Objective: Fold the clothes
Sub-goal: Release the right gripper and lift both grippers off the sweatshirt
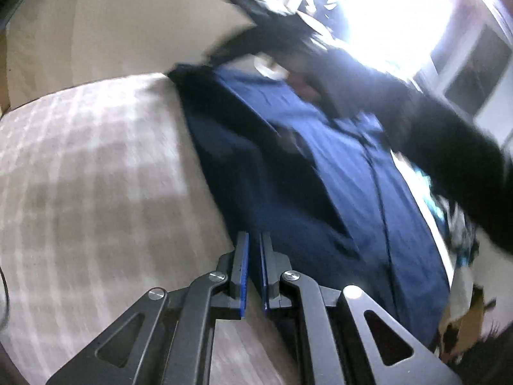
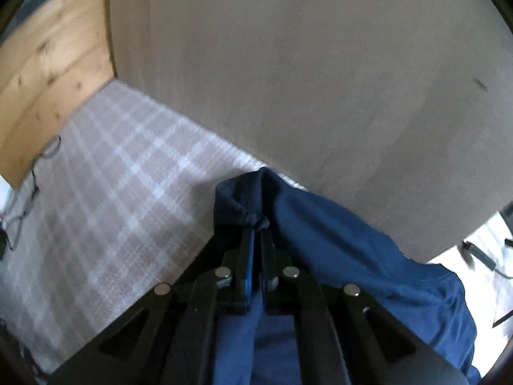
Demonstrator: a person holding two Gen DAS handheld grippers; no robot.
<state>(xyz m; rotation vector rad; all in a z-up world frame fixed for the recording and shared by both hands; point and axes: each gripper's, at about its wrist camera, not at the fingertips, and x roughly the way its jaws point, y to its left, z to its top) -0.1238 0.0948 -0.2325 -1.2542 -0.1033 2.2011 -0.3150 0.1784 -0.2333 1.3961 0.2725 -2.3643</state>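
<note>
A dark blue garment [image 1: 336, 176] lies spread on a plaid bed cover [image 1: 96, 166]. My left gripper [image 1: 254, 240] sits at its near edge with jaws almost closed; the narrow gap between them looks empty. My right gripper [image 2: 256, 229] is shut on a bunched fold of the same blue garment [image 2: 352, 243], which drapes down over and under its fingers. In the left wrist view the right gripper and the person's dark-sleeved arm [image 1: 433, 147] reach over the garment's far end, blurred.
The plaid cover [image 2: 112, 192] meets a beige wall [image 2: 288, 64] at the back and a wooden panel [image 2: 48, 80] at the left, with cables [image 2: 19, 211] beside it. A patterned pile of clothes [image 1: 458, 224] lies right of the garment. A bright window glares at the top right.
</note>
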